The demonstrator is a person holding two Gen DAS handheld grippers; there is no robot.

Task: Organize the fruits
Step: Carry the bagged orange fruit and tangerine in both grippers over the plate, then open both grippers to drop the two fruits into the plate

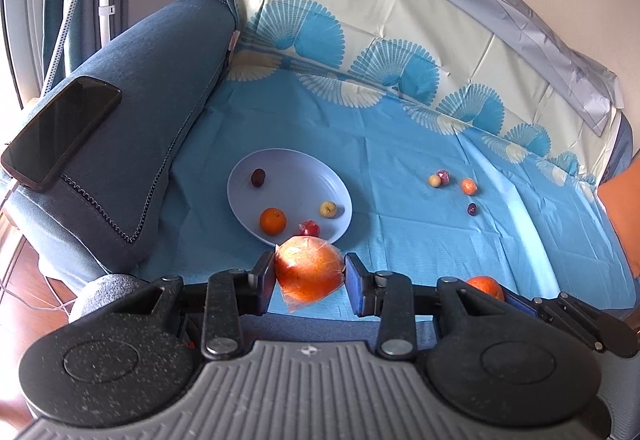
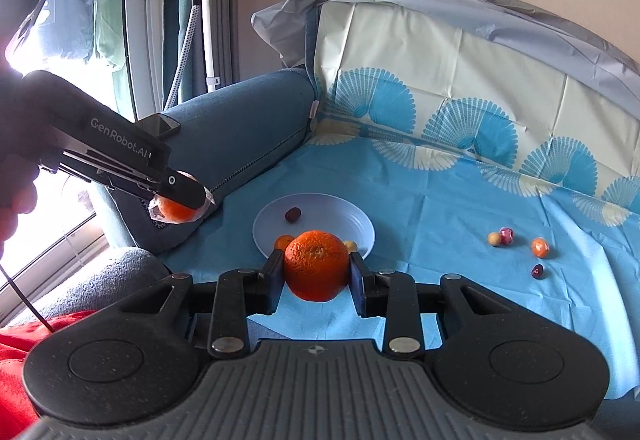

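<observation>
Both tools loaded. My left gripper [image 1: 310, 278] pinches a plastic-wrapped orange fruit [image 1: 309, 272] between its pads, held in the air just short of the plate's near rim. My right gripper [image 2: 316, 272] is clamped on a bare orange [image 2: 316, 266], also lifted, plate straight ahead of it.

Progress, my read: roughly halfway. The lilac plate [image 1: 296, 167] ahead of my left tool already carries four pieces: a dark plum-like one [image 1: 258, 177] at the far side, a small orange [image 1: 273, 220], a yellowish small fruit [image 1: 328, 208] and a red wrapped one [image 1: 309, 228] at the near edge. Two more are in my grips, not yet set down. Left on the blue cloth [image 1: 400, 240], ahead and to the right of both tools, well apart from the plate: a pale yellow ball [image 1: 434, 181] touching a pink wrapped piece [image 1: 443, 176], a small orange one [image 1: 468, 186], a dark red one [image 1: 472, 208].

Hard to see: from the right wrist my held orange blocks the plate's near half, so only slivers of the fruits there show. In the left wrist view the right tool is mostly cut off behind my own linkage; only the top of its orange peeks out. What the small wrapped items actually are, I cannot tell. Phone [image 1: 60, 131] on the sofa armrest [image 1: 160, 87] to my left, not part of this.
</observation>
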